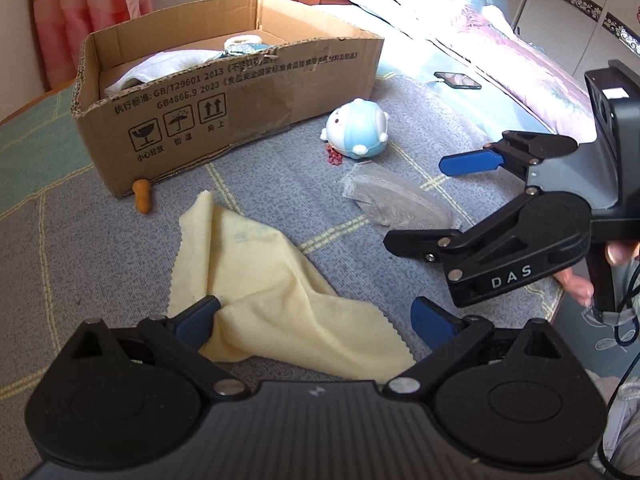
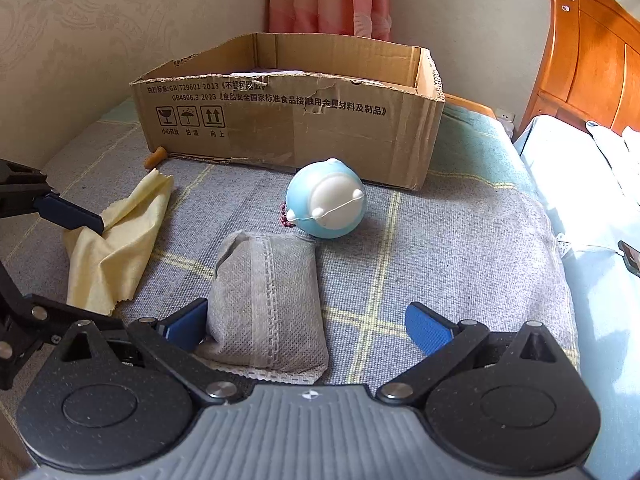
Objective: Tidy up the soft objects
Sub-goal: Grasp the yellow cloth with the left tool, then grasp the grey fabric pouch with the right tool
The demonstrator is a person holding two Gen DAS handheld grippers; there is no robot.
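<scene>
Both hand-held grippers hover low over the grey checked blanket (image 2: pixel 460 240) in front of the cardboard box (image 2: pixel 288 120), jaws spread wide and gripping nothing. Left gripper (image 1: pixel 316 318) straddles the crumpled yellow cloth (image 1: pixel 276 280), its left fingertip touching a fold. Right gripper (image 2: pixel 306 326) straddles the grey fabric pouch (image 2: pixel 266 300), its left finger just beside the pouch's edge. Between pouch and box lies a blue-and-white plush toy (image 2: pixel 326 200), close to the box's front wall. A small orange object (image 1: pixel 142 198) rests against the box's near corner. Inside the box lies white cloth (image 1: pixel 160 66).
</scene>
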